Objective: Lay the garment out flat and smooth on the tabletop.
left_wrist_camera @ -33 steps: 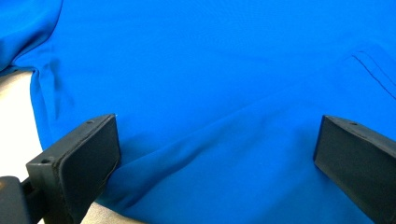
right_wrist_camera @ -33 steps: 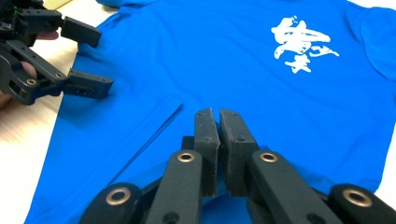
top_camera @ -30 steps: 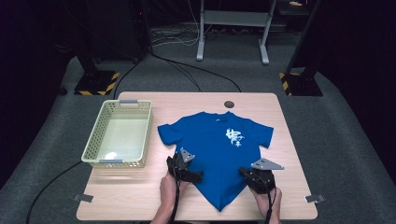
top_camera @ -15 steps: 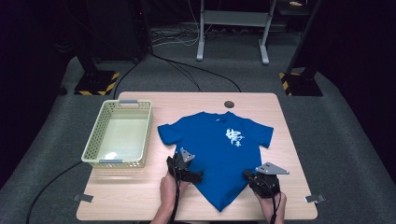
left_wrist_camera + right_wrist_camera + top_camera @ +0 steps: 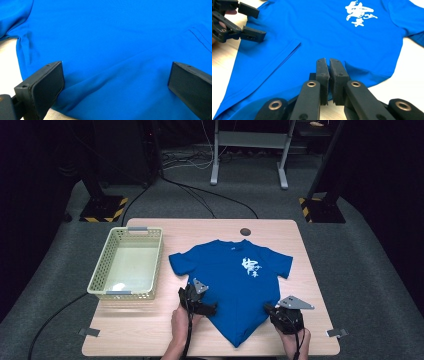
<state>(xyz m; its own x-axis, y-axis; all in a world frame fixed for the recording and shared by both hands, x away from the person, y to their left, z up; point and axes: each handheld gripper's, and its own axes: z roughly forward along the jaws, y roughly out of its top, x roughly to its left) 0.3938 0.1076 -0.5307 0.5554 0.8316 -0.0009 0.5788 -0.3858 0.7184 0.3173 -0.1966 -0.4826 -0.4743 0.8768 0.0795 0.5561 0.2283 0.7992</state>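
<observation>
A blue T-shirt with white print lies flat on the wooden table, its lower part drawn to a point near the front edge. My left gripper is open at the shirt's left edge. In the left gripper view its jaws stand wide apart over rumpled blue cloth. My right gripper is at the shirt's right edge. In the right gripper view its jaws are pressed together over the cloth's border, and I see no cloth between them. The left gripper appears there at the top left.
A pale yellow plastic basket stands on the left of the table, with nothing in it. A small dark round disc sits near the far edge. Cables run off the table's left front and across the floor behind.
My right gripper has shifted slightly to the right and toward the person. The left gripper and the shirt have stayed where they were.
</observation>
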